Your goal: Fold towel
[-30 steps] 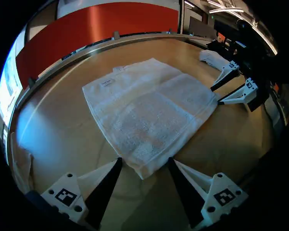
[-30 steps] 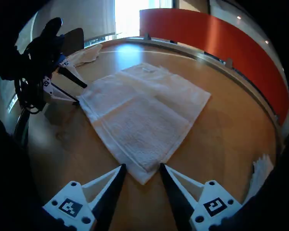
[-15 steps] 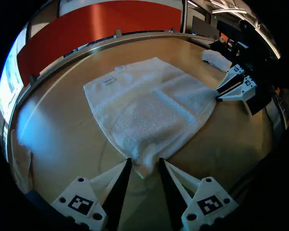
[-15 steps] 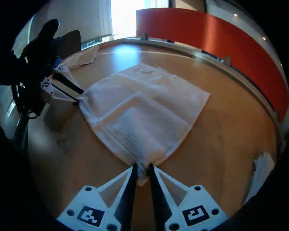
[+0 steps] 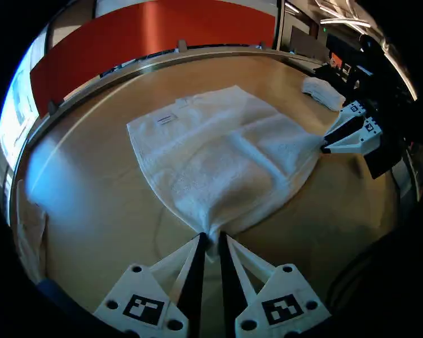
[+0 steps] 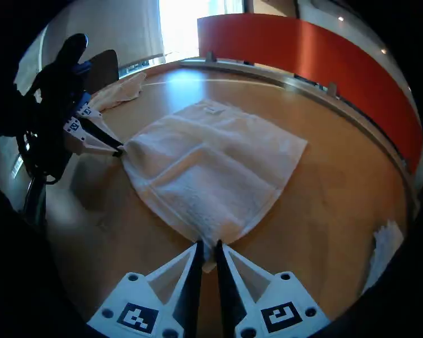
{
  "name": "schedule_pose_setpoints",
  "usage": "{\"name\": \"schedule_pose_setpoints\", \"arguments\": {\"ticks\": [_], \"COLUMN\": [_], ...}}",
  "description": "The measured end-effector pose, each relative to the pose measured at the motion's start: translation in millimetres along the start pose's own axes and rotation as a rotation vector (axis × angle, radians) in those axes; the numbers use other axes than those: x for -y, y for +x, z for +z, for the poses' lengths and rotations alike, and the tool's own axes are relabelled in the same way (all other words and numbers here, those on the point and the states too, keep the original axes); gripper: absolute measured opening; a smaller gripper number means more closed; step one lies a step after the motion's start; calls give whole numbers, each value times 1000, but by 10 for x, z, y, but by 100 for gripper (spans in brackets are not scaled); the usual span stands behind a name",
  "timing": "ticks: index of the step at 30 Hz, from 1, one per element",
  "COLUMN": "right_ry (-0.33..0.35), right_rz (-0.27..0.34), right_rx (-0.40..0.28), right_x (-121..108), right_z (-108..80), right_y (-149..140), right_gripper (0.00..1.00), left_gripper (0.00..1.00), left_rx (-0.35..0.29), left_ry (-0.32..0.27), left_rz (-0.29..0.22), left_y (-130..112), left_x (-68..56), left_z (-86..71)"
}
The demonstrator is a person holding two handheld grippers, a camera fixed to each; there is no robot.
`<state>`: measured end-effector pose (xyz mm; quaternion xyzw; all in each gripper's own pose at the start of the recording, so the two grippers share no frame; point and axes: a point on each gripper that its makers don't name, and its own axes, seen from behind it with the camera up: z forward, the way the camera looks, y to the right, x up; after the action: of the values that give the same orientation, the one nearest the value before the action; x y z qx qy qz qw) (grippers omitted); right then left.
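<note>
A workplace interior, likely an office or a lab, is suggested. A broad wooden counter [image 5: 98, 186] edged by a metal rail [image 5: 115, 76] is backed by a long red partition [image 5: 155, 28]. Strip lights [image 5: 335, 7] are mounted overhead, and daylight is admitted through a tall window [image 6: 189, 22].

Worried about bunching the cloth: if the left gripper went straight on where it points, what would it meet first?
The towel: the left gripper is shut on its near corner, so going straight on would likely shove into the rest of it.
</note>
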<state>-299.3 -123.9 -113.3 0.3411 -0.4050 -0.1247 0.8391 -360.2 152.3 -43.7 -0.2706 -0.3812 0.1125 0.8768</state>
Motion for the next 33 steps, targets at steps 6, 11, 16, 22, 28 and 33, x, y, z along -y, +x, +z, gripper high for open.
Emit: {"name": "schedule_pose_setpoints", "arguments": {"ticks": [6, 11, 16, 22, 28, 33], "right_ry": [-14, -22, -26, -27, -26, -20], "right_rz": [9, -1, -24, -36, -39, -40], "right_rx": [-32, -54, -76, -99, -109, -111], "right_x": [-39, -51, -31, 3, 31, 64], "right_z": [-151, -306, -484, -682, -852, -975], "right_y": [140, 267, 414, 581, 692, 754], "right_gripper": [16, 16, 16, 16, 16, 16], "left_gripper": [17, 17, 17, 17, 17, 17], "left_rx": [-20, -29, -32, -40, -43, -42], "left_ry": [3, 0, -4, -2, -6, -10], "left_rz": [-26, -45, -56, -72, -86, -93], "left_y": [125, 245, 351, 467, 554, 605], "left_x": [-38, -62, -83, -106, -154, -193], "left_z": [-137, -287, -451, -648, -837, -966]}}
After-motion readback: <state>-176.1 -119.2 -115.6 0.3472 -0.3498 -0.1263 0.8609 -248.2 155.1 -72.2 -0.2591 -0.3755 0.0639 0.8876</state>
